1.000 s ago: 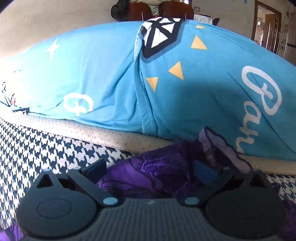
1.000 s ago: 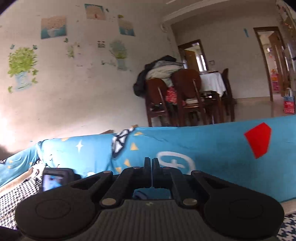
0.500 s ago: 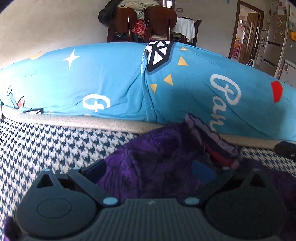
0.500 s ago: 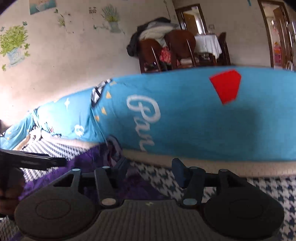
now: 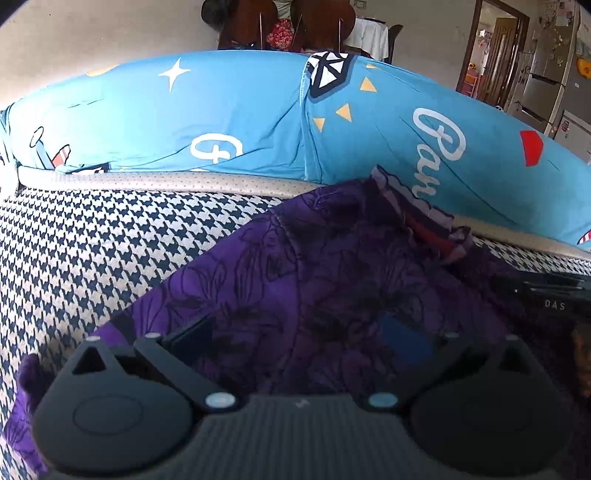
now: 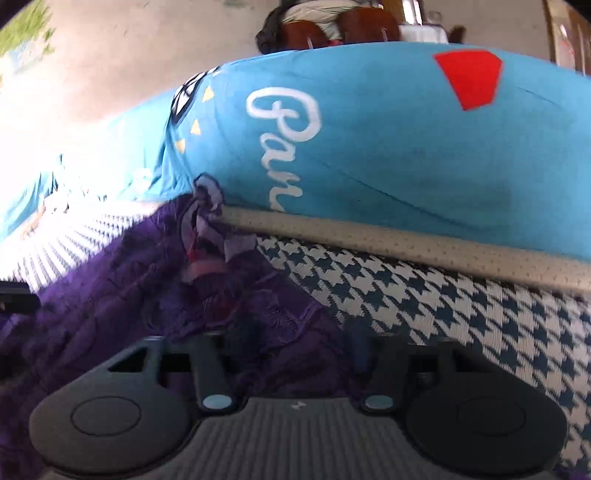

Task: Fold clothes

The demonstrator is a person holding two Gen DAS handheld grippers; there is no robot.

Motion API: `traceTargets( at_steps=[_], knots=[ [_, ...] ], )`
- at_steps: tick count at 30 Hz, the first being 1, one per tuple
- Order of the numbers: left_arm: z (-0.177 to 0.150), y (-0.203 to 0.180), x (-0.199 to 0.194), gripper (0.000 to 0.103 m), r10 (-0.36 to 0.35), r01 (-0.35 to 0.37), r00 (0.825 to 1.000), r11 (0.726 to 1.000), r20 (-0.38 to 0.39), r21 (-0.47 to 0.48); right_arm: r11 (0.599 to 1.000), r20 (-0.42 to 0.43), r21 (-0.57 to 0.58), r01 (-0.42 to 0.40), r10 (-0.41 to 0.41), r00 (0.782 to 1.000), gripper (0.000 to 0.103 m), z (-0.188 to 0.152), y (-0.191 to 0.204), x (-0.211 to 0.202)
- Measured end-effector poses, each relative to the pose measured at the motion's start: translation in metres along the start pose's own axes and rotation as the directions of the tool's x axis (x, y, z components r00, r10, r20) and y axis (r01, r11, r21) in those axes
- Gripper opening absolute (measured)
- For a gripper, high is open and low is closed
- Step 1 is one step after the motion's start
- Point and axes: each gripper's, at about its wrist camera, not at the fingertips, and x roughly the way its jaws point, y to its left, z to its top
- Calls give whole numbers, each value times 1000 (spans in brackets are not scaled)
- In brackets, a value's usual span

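A purple flower-print garment (image 5: 314, 280) lies crumpled on the houndstooth sofa seat (image 5: 92, 240), its lilac-trimmed neck (image 5: 417, 214) against the blue backrest cover (image 5: 240, 122). My left gripper (image 5: 297, 338) hovers over the garment's near part, its jaws wide apart and not pressing on the cloth. In the right wrist view the garment (image 6: 129, 295) fills the lower left. My right gripper (image 6: 283, 350) sits low over the garment's right edge. Its jaws are closing with a fold of purple cloth between them; the blurred picture shows no pinch. The right gripper's body (image 5: 554, 291) shows at the left view's right edge.
The sofa seat (image 6: 443, 306) runs on to the right of the garment. Its blue backrest cover (image 6: 388, 147) rises just behind. Wooden chairs and a table (image 5: 288, 22) stand behind the sofa, and a fridge (image 5: 546, 85) and a doorway are at the far right.
The left gripper drew back, so more of the garment shows. The right gripper tipped down from facing the wall to the garment's edge, opened from shut, then narrowed.
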Motion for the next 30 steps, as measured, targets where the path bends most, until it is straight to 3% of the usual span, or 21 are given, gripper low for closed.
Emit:
traceTargets(
  at_steps=[3, 9, 13, 16, 19, 23, 25, 27, 30],
  knots=[
    [0, -3, 0, 103, -5, 5, 1000, 1000, 6, 12, 1000, 11, -9, 3, -3, 1000, 23, 3, 1, -3],
    [-2, -8, 1, 103, -8, 8, 1000, 999, 8, 31, 996, 121, 31, 89, -92, 988, 14, 16, -3, -11],
    [-4, -9, 5, 103, -6, 6, 1000, 1000, -7, 31, 957, 259, 168, 238, -276, 926, 13, 33, -12, -14],
    [-5, -10, 8, 103, -12, 12, 1000, 999, -20, 38, 915, 243, 208, 346, -391, 888, 13, 36, -14, 3],
    [-6, -12, 10, 103, -6, 7, 1000, 999, -27, 53, 876, 204, 173, 450, -479, 854, 14, 30, -11, 24],
    [-8, -12, 8, 103, -16, 18, 999, 998, -34, 54, 867, 238, 220, 447, -492, 837, 29, 34, -11, 18],
    [-9, -15, 6, 103, -25, 28, 999, 997, -36, 68, 861, 276, 243, 447, -503, 819, 34, 42, -8, 5],
    [-10, -18, 4, 103, -35, 38, 999, 996, -39, 80, 867, 297, 236, 439, -494, 817, 46, 50, -4, -10],
    [-11, -21, 1, 103, -46, 49, 998, 994, -39, 93, 876, 318, 229, 424, -479, 818, 50, 58, 6, -35]
  ],
)
